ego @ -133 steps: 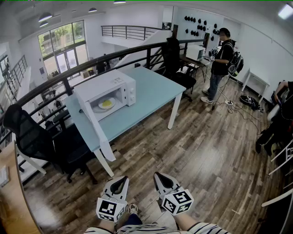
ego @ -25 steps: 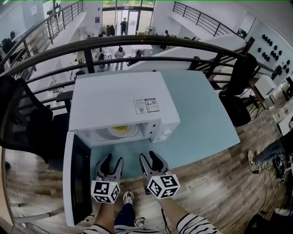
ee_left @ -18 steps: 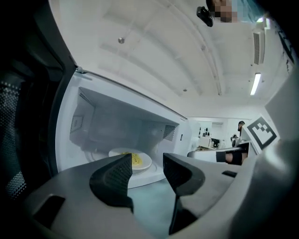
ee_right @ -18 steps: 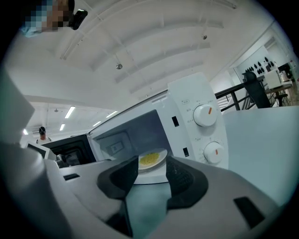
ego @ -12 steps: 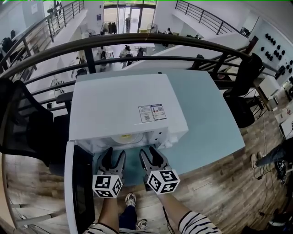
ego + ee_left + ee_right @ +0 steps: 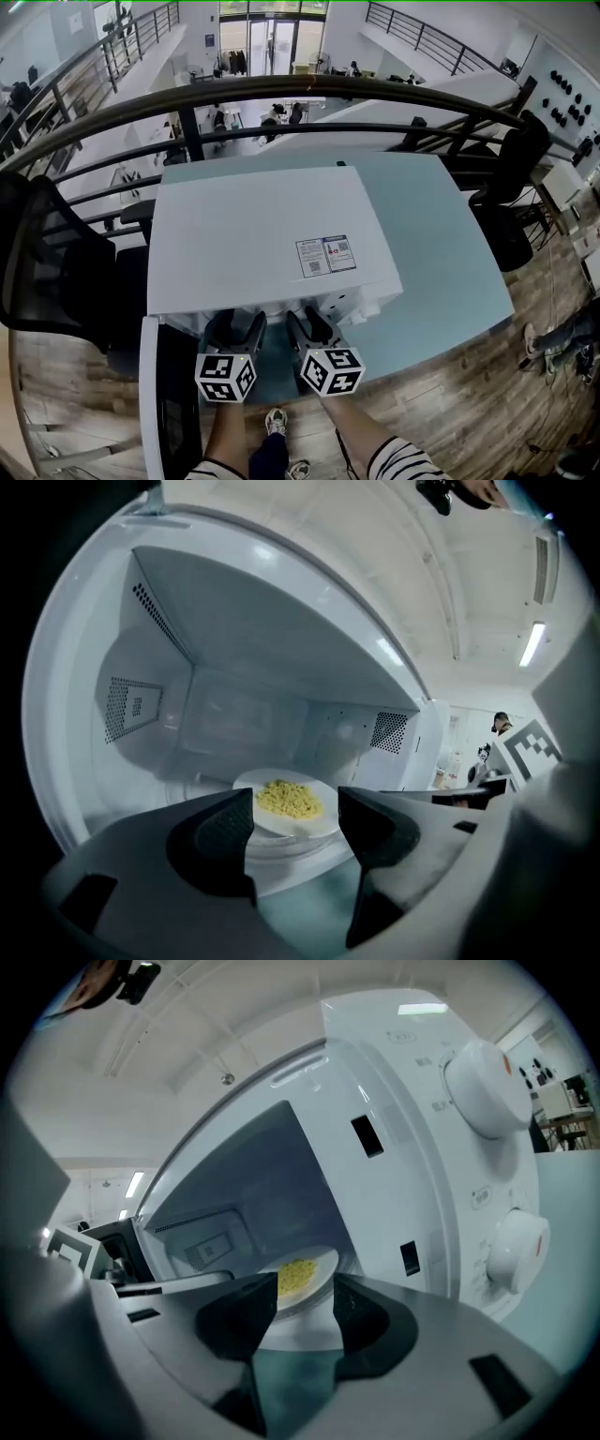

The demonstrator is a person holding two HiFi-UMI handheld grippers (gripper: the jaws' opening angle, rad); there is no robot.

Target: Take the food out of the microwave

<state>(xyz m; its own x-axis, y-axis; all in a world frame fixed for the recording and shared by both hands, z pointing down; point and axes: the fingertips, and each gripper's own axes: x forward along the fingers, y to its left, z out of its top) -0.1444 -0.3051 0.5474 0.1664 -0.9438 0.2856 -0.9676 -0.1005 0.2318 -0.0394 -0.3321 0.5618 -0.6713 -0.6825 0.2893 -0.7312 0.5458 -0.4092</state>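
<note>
A white microwave [image 6: 253, 234] stands on a light blue table [image 6: 441, 244], its door [image 6: 173, 403] swung open to the left. Inside, a white plate [image 6: 309, 823] with yellow food [image 6: 289, 800] rests on the turntable; the right gripper view also shows the plate [image 6: 319, 1265]. The microwave's top hides the plate in the head view. My left gripper [image 6: 236, 326] is at the mouth of the cavity, its jaws opening with nothing between them [image 6: 295, 817]. My right gripper [image 6: 309, 323] is beside it, open and empty [image 6: 305, 1302]. The plate lies a little beyond both.
Two round control knobs [image 6: 483, 1087] sit on the microwave's panel right of the opening. A black railing [image 6: 281, 94] runs behind the table. Black office chairs stand at the left [image 6: 47, 272] and right [image 6: 516, 178]. Wood floor lies below the table's front edge.
Both grippers have moved forward from the table's front to the microwave's mouth. The left jaws stand wider apart. The plate has slipped out of the head view under the microwave's top.
</note>
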